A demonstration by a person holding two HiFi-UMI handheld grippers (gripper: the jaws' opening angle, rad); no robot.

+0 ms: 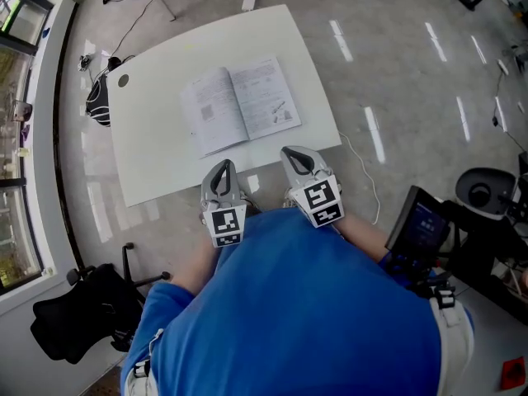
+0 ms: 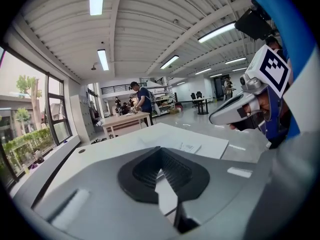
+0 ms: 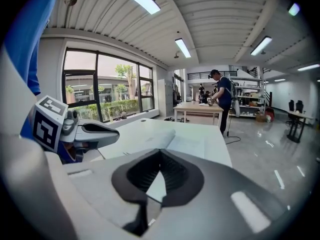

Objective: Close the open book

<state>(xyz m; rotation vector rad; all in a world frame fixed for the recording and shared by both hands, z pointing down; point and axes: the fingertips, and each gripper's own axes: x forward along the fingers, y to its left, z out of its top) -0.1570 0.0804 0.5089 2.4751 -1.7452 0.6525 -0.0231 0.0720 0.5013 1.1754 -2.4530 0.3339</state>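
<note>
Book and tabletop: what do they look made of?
Book: paper, matte, with thin white printed pages lying open.
Tabletop: smooth white board, probably laminate or painted. It has an even, faintly glossy surface with no visible grain.

Nothing legible anywhere. Open book mid-table: printed text blocks and small figures on both pages, all too fine to read. Marker cubes on left gripper and right gripper, just off the table's near edge: black-and-white square codes, no letters. Screen right of the table: blue glow, unreadable.
</note>
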